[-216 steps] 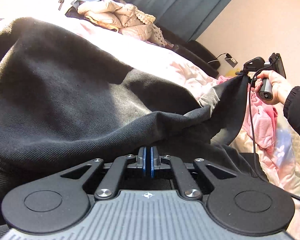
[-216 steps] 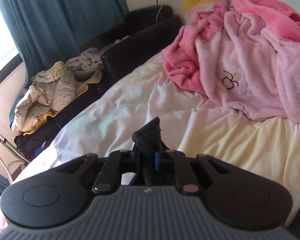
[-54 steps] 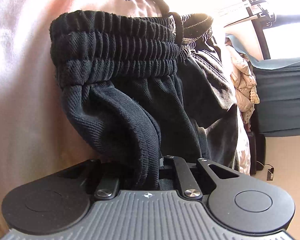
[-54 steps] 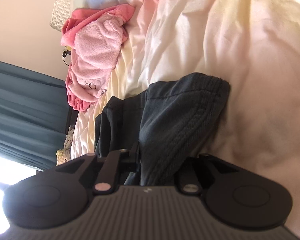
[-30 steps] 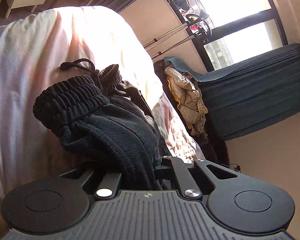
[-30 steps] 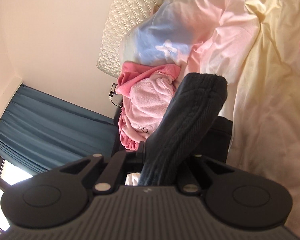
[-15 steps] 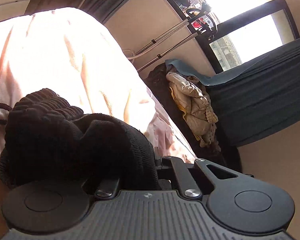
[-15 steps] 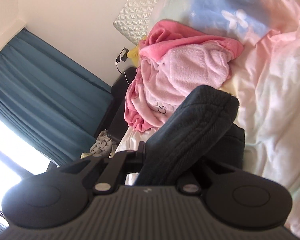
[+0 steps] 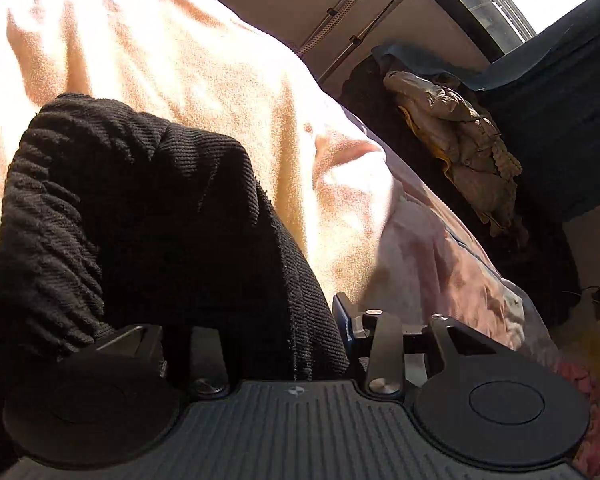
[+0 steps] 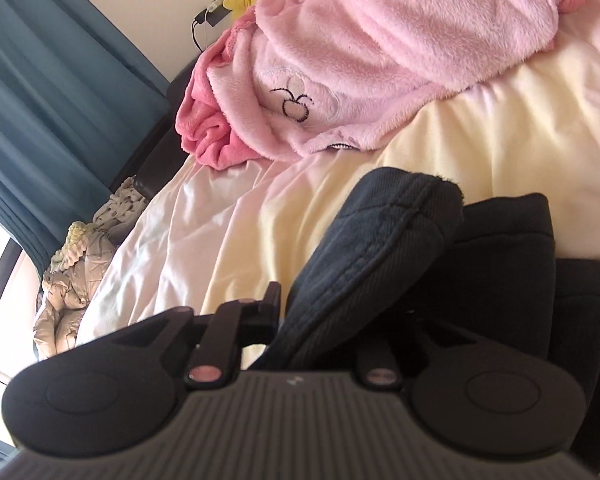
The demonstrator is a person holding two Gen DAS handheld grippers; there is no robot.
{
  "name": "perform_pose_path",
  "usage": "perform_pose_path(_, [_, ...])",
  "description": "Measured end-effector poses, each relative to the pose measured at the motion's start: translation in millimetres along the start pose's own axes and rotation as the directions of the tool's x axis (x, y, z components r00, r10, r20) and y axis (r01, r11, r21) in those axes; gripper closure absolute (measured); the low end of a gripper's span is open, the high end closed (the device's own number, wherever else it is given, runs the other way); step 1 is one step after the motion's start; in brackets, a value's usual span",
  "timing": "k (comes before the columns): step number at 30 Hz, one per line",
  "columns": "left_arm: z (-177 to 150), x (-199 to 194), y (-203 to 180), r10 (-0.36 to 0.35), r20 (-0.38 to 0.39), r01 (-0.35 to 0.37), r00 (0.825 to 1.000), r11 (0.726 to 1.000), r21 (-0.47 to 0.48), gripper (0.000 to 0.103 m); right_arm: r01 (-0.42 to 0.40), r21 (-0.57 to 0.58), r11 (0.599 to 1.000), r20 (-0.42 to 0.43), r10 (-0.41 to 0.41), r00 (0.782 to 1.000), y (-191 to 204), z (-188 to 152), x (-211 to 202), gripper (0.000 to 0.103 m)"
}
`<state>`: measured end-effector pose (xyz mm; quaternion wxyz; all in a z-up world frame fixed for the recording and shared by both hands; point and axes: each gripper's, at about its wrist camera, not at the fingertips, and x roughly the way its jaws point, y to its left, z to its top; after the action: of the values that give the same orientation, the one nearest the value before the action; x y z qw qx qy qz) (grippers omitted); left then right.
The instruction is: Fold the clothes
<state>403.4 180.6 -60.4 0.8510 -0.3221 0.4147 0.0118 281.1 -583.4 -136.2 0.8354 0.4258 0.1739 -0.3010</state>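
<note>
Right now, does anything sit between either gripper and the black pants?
Nothing visible does. The black pants lie between the opening jaws of the left gripper and of the right gripper, on the bed.

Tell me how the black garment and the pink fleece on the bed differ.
The black garment is ribbed, with a stitched hem; the pink fleece is fluffy, with a dark embroidered motif. The black garment lies bunched between the fingers of the right gripper, whose jaws are opening; the pink fleece lies farther up the bed, untouched. Both rest crumpled on it.
</note>
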Motion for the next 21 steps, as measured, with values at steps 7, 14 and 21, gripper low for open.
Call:
perform_pose_path(7, [-76.9,-68.1,-18.5,-0.2,0.065,0.195,0.978,0.978,0.072,0.01,-0.184,0.136,0.973,0.053,0.178,0.983,-43.4,-7.0,-58.6,0.041])
perform_pose_path(14, [-157.6,-121.1,51.9,-0.212,0.068,0.222,0.975,0.951,-0.215,0.009,-0.211,0.234,0.949,0.016,0.214,0.977,-94.2,-29.0,-130.2,0.038])
perform_pose_path(21, [-172.1,-118.7,91.2,-0.222,-0.011,0.197,0.975,0.887,-0.417,0.009,-0.176,0.299,0.938,-0.111,0.218,0.97,-118.1,-36.4,-139.8,0.036])
